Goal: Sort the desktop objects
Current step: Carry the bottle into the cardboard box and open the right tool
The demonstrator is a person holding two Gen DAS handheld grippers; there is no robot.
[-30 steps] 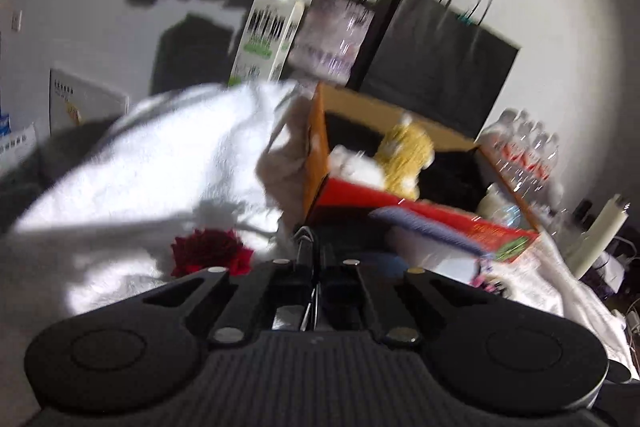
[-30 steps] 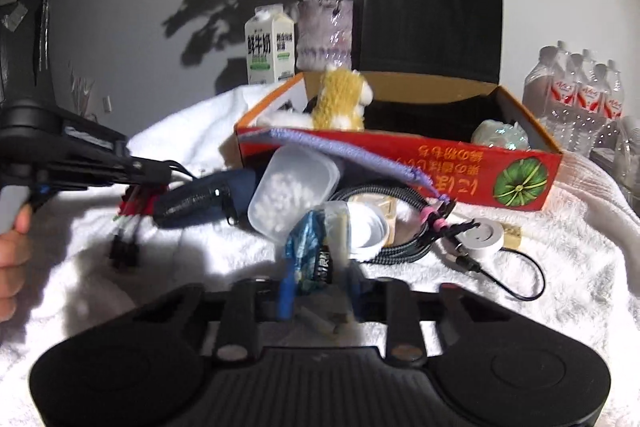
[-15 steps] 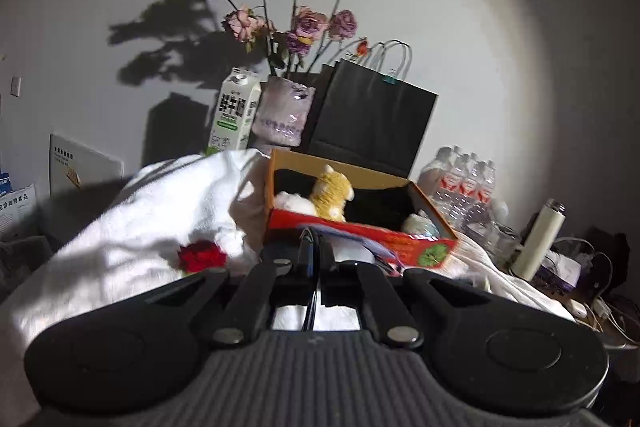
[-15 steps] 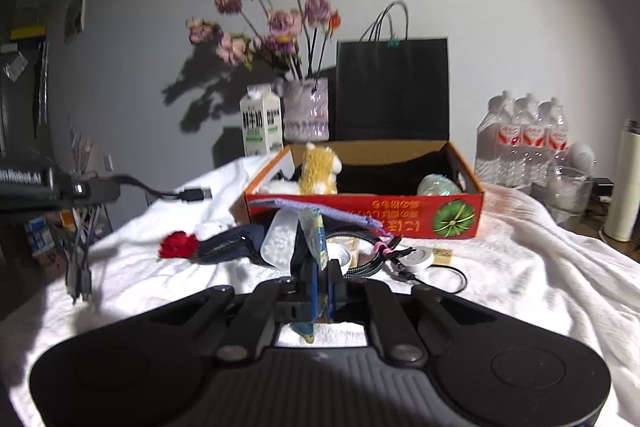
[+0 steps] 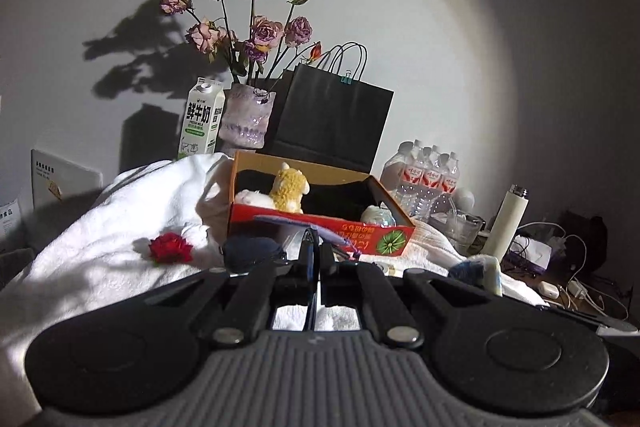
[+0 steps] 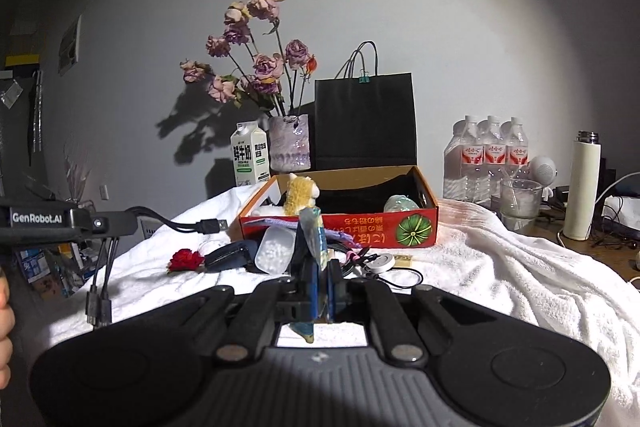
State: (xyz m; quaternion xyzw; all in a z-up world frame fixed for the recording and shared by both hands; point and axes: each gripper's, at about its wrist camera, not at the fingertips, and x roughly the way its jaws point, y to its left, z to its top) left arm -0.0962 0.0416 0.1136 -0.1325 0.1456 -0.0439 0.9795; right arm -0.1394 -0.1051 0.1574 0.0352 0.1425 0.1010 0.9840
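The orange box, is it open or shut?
Open. The orange box has no lid on top, and a plush toy pokes out.

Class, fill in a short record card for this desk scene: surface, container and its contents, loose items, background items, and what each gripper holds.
surface: white towel
container: orange cardboard box, open
contents: yellow plush toy, pale round object
loose items: red fabric rose, clear plastic tub, dark pouch, white round device
background: milk carton, vase of dried roses, black paper bag, water bottles
left gripper: shut on cable
right gripper: shut on blue foil packet
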